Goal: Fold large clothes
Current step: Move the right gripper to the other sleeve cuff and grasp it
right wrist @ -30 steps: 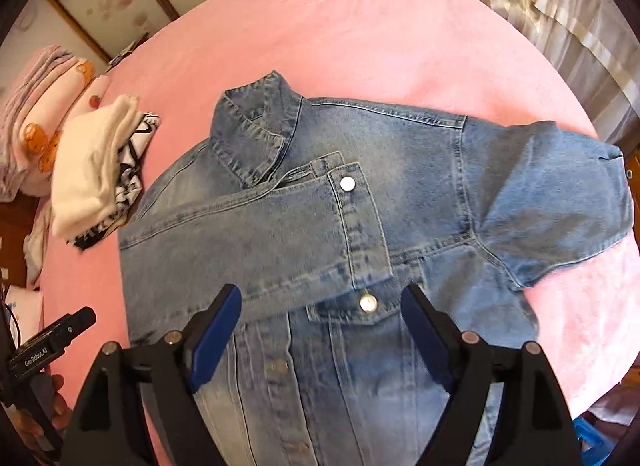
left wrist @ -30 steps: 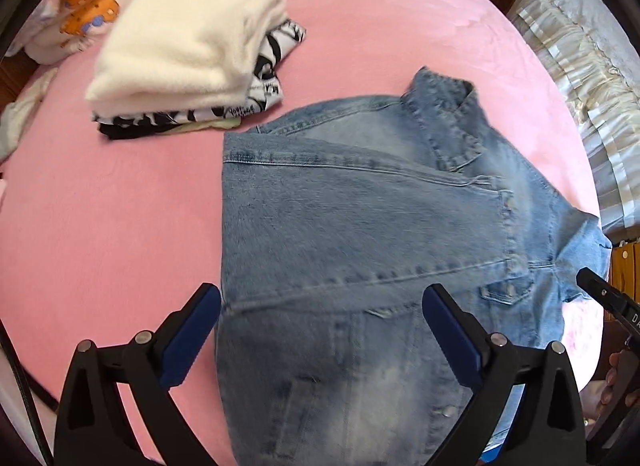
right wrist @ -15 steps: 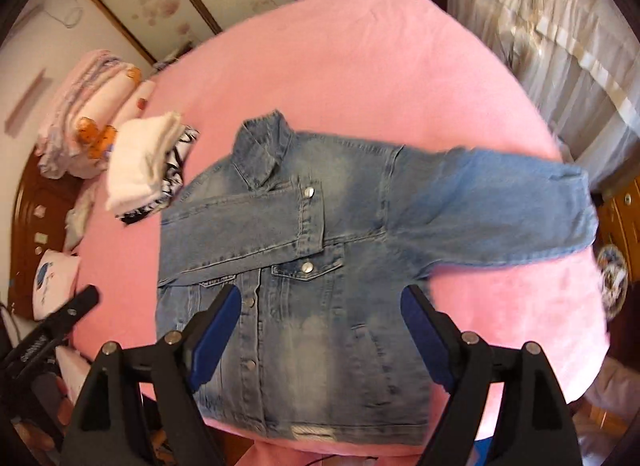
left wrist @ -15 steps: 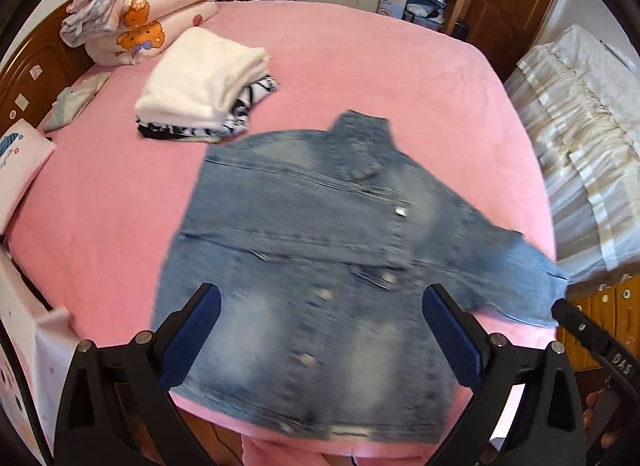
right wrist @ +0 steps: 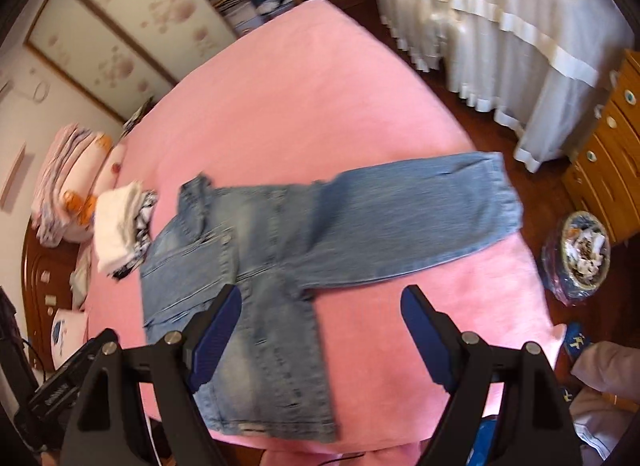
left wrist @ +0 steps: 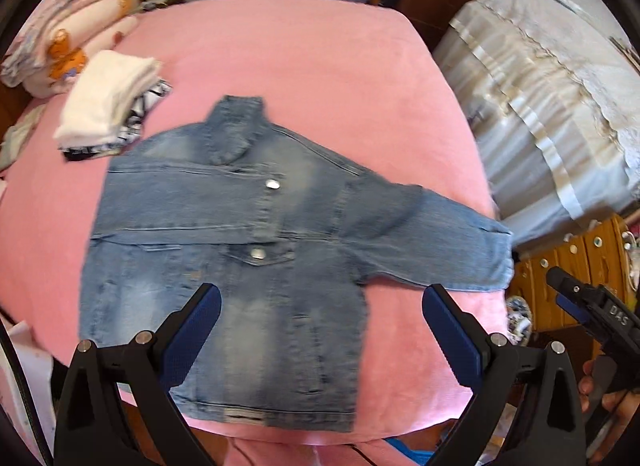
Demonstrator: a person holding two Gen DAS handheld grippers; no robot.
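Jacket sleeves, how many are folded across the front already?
1. One sleeve lies folded across the chest of the denim jacket; the other sleeve stretches out flat toward the bed's edge.

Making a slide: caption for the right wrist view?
Open right gripper above a denim jacket on a pink bed, one sleeve still unfolded.

Denim jacket (left wrist: 224, 250) lies flat on the pink bed (left wrist: 320, 77), one sleeve folded across, left gripper (left wrist: 320, 330) jaws apart above it
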